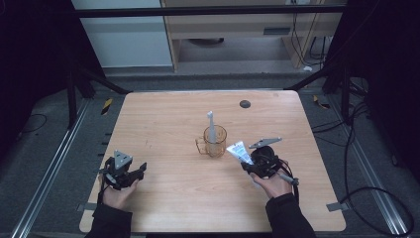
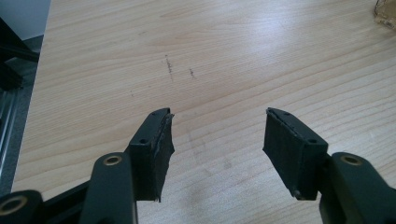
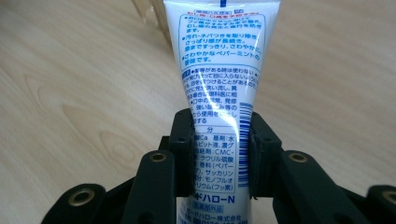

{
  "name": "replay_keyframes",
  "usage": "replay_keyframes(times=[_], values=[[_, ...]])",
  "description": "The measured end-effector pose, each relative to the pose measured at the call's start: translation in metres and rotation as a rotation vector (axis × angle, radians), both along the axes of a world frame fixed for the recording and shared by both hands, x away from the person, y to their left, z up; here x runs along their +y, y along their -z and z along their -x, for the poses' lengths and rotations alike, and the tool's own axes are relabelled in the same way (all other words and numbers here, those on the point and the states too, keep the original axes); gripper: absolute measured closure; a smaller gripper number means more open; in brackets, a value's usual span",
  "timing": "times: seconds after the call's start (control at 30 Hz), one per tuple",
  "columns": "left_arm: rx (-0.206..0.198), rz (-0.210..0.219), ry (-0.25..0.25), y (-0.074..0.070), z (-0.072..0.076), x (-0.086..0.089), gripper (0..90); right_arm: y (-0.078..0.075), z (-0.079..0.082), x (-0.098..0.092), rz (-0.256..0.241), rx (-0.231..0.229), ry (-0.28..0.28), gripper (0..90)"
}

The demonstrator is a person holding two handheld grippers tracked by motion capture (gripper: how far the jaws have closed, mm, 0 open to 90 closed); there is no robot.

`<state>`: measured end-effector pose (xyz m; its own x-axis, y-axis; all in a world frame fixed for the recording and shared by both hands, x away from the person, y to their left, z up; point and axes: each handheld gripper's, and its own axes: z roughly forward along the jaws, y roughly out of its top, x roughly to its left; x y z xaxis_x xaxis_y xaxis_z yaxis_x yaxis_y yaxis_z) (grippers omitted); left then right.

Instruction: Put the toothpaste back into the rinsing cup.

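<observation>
Right gripper view: white tube (image 3: 219, 93) clamped between the two black jaws of the right gripper (image 3: 219, 154), flat crimped end pointing away; blue Japanese print in boxed panels down its length, a barcode along one edge, and lower down the readable characters "ハロー N". High view: same tube (image 1: 239, 151) held up off the table in the right gripper (image 1: 250, 162), just right of an amber see-through mug (image 1: 214, 141) near the table's middle, handle to its left, a grey toothbrush (image 1: 211, 127) standing upright inside. Left gripper (image 1: 130, 174) resting low near the front left edge, well apart from the mug. Left gripper view: jaws spread wide with bare wood between them. Pale wood-grain table (image 1: 163, 119) with faint scuff marks and a small dark round disc (image 1: 244, 103) near the far edge. Beyond: grey floor, black frame bars, loose cables at right, light wooden furniture at the back.
</observation>
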<state>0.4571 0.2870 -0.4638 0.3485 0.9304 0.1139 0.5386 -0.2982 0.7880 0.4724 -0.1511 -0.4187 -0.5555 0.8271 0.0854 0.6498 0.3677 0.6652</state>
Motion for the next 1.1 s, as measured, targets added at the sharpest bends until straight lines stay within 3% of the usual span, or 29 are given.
replay_keyframes(times=[0.27,0.5,0.73,1.1], values=[[-0.001,0.004,-0.002,0.000,0.000,0.000,41.4,-0.018,-0.006,-0.005,-0.081,-0.118,0.074,68.4],[0.000,0.005,-0.002,0.000,0.000,0.000,41.4,-0.030,-0.015,-0.008,-0.122,-0.194,0.116,68.4],[0.001,0.005,-0.003,0.000,-0.001,0.001,41.4,-0.037,-0.021,-0.004,-0.171,-0.299,0.160,68.5],[-0.001,0.007,-0.009,0.001,-0.001,0.001,41.5,-0.045,-0.036,0.000,-0.249,-0.383,0.219,68.4]])
